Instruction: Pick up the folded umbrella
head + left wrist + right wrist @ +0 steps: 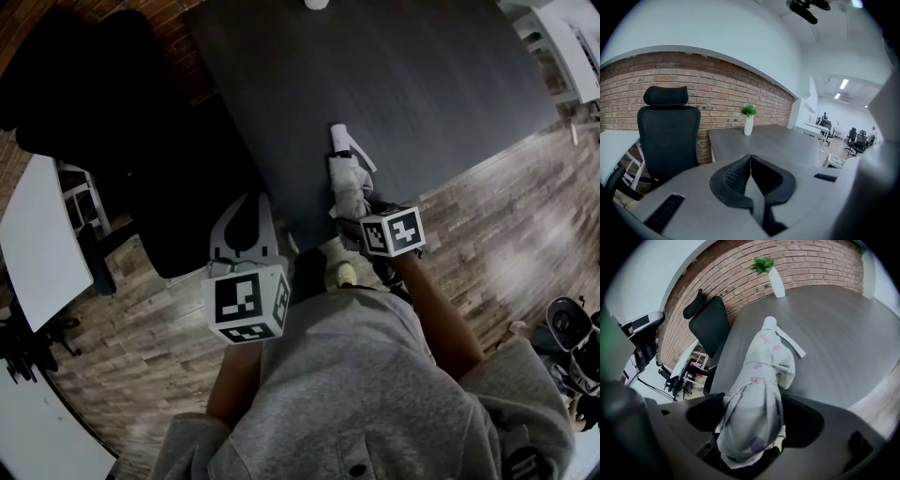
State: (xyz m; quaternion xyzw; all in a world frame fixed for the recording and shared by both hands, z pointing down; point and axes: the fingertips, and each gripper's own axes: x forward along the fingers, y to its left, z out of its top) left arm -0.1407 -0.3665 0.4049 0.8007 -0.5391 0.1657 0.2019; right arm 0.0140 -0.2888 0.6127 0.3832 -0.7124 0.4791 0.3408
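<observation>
The folded umbrella (348, 176) lies on the dark counter (431, 84), close to its near edge, with its length running from near to far. It is pale with pink and purple blotches, and its white closing strap (790, 341) trails loose to the right on the counter top.

The right gripper (355, 217) points steeply down over the umbrella's near end. In the right gripper view its fingers (707, 414) are spread wide, with the umbrella's bunched fabric filling the gap between them. I cannot tell for certain whether the pads touch the cloth, but they do not clamp it.

The left gripper (750, 157) is held off the counter's near-left corner, above the wooden floor (141, 337). Its fingers are pressed together at the tips, with nothing between them.

A black office chair (103, 103) stands to the left of the counter before a brick wall (717, 79). At the counter's far end is a white vase with a green plant (748, 123), well apart from the umbrella. The person's grey sweatshirt (375, 394) fills the near part of the head view.
</observation>
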